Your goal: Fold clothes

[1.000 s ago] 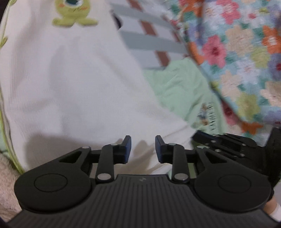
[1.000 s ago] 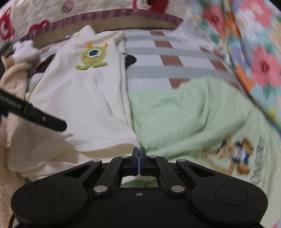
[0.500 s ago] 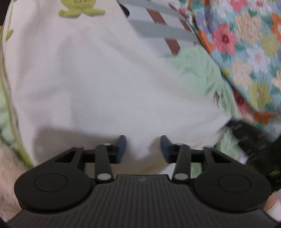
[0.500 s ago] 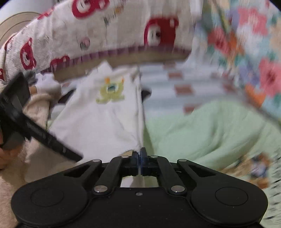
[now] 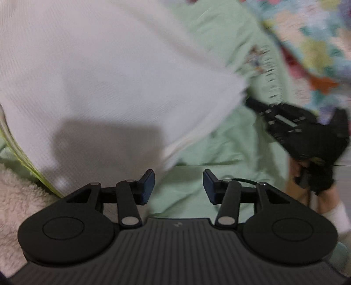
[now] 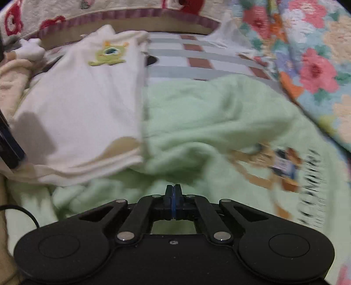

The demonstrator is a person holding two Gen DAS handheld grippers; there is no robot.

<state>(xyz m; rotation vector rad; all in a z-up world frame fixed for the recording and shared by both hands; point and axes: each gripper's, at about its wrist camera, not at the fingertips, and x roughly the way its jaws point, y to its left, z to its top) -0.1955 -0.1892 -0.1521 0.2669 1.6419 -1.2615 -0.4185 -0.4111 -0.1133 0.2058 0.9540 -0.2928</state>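
**White top lay flat on the bed, both tongs off it**

I saw the left tongs [image 5: 178, 188] standing wide apart, with nothing between the two blue pads [image 5: 147, 186]. They hung over the light green garment [image 5: 210, 153], just beside the lower hem of the white top [image 5: 98, 76], but not touching it. In the left wrist view the picture was blurred, so I could not tell the fine folds.

The right tongs [image 6: 173, 200] were pressed fully together. I could see no cloth between them; only the green garment [image 6: 215, 122] lay under and in front of them. Its cartoon print [image 6: 283, 166] was on the right side.

The white top [image 6: 87, 103] lay on the bed, to the left of the green garment and partly over it, its right edge folded in a straight line. A green monster patch [image 6: 108, 54] sat near its far end. Behind it I saw the checked sheet [image 6: 197, 63], a flowered blanket [image 6: 313, 65] on the right, and a cream blanket with red bears [image 6: 54, 15] at the back.
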